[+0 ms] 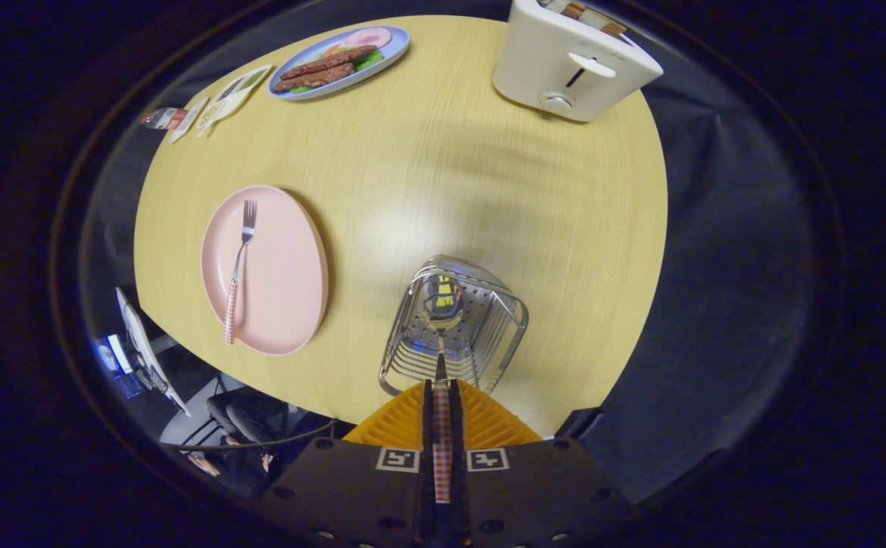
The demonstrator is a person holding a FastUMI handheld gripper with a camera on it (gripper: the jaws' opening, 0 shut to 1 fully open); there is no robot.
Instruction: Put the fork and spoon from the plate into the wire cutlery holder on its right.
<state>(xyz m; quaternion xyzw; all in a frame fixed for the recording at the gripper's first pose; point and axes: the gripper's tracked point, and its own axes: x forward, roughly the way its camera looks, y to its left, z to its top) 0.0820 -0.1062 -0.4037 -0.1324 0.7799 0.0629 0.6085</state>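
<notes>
Gripper view looks down along the gripper (441, 392), whose 2 fingers are pressed nearly together on the checked handle of the spoon (441, 335). The spoon points forward from the fingertips, and its bowl hangs inside the top opening of the wire cutlery holder (454, 327), just ahead of the fingers (whether the bowl touches the wires cannot be told). The holder stands upright on the round wooden table (489, 190), near the table's closer edge, and its perforated base shows through the bars.

To the left of the holder, well apart from it, lies the pink plate (275, 270). The fork (237, 270) rests on the plate's left part, tines pointing away from the gripper and its checked handle reaching down to the plate's near rim.

Beyond the holder, at the far side of the table, stands a white toaster (576, 65) with bread in its slots. Further left at the far edge sits a blue plate (393, 53) carrying sausages, a slice of ham and some greens. A few sachets (218, 106) lie beside that plate.
</notes>
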